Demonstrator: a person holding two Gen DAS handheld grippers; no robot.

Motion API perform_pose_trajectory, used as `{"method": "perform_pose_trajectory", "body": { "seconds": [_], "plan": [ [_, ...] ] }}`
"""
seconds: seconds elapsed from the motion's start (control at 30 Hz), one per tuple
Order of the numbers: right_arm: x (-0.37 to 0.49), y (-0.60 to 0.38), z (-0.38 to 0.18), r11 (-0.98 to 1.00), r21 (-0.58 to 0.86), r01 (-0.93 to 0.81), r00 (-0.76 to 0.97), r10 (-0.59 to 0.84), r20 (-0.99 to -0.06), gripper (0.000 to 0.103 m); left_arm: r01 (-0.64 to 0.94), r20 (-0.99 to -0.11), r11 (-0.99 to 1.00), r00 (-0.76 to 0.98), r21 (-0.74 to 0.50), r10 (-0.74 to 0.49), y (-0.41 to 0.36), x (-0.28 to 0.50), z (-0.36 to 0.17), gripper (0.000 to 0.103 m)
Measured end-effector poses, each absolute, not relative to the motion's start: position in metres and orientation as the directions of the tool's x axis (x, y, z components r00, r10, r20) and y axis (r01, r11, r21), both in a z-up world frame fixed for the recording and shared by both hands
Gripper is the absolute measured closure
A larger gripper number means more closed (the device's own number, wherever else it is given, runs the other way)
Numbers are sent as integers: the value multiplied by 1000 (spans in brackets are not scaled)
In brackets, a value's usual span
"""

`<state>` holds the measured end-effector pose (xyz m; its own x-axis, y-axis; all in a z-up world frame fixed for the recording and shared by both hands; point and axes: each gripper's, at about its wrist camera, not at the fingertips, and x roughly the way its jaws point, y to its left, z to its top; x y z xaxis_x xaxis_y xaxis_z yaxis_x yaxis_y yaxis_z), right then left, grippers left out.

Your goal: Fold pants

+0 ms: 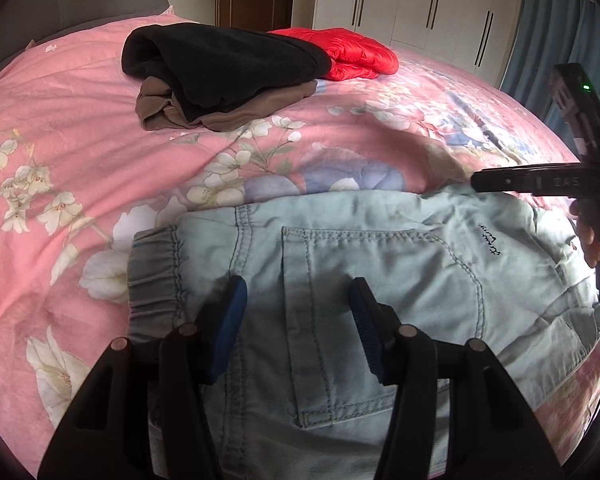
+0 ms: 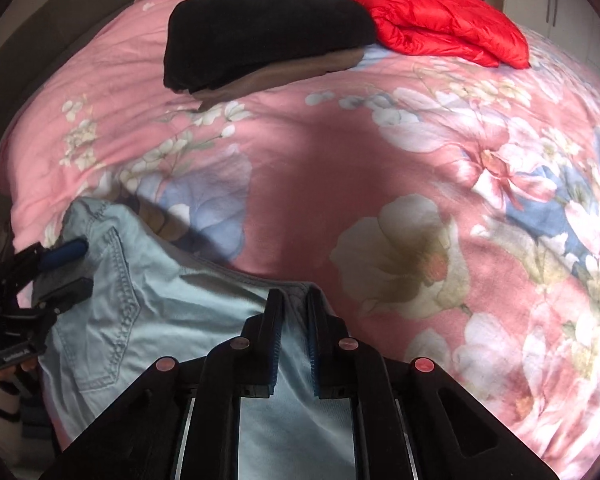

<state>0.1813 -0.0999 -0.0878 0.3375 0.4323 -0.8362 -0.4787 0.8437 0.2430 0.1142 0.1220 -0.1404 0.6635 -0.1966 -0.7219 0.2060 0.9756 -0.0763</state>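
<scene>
Light blue denim pants (image 1: pixel 380 264) lie folded on the pink floral bedspread, back pocket up, grey elastic cuffs (image 1: pixel 152 276) at the left. My left gripper (image 1: pixel 298 292) hovers open just above the pants near the pocket. It also shows at the left of the right wrist view (image 2: pixel 74 266), open over the cuff end. My right gripper (image 2: pixel 294 304) has its jaws narrowly apart around the far edge of the pants (image 2: pixel 160 304); whether it pinches the cloth is unclear. Its body shows at the right of the left wrist view (image 1: pixel 540 180).
A folded black garment (image 1: pixel 220 64) on a brown one (image 1: pixel 204 112) and a red puffer jacket (image 1: pixel 352 54) lie at the far side of the bed (image 1: pixel 60 128). A grey headboard, white wardrobes and blue curtains stand behind.
</scene>
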Motion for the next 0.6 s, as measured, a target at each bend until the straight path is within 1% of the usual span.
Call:
{"method": "perform_pose_trajectory", "body": {
  "seconds": [0.03,0.1,0.2,0.33,0.4,0.5,0.57,0.6],
  "plan": [
    [176,-107,-83,863,248,-439,369,425,-827,78,207,-724,976,662,-73,-195,122,113,-140,49],
    [153,-126,-68,885,249,-394,451,422,-786,62,207,-728,976,659,-64,-188,121,108,-140,49],
    [106,-165,-59,866,323,-383,488,486,-725,60,208,-733,977,658,-40,-171,117,100,-143,46],
    [48,-228,-74,891,343,-297,498,451,-741,60,207,-735,978,664,3,-138,111,92,-145,41],
    [23,-271,-87,915,351,-197,513,401,-759,60,197,-740,980,661,7,-127,109,92,-145,41],
    [-9,-351,-104,924,383,12,563,310,-766,61,168,-755,986,648,15,-99,106,94,-141,39],
    [-31,-404,-106,895,425,139,618,257,-743,61,146,-765,989,640,35,-68,100,93,-138,33],
    [-40,-427,-106,882,428,197,639,216,-738,61,129,-766,990,641,56,-40,97,92,-137,28]
  ]
}}
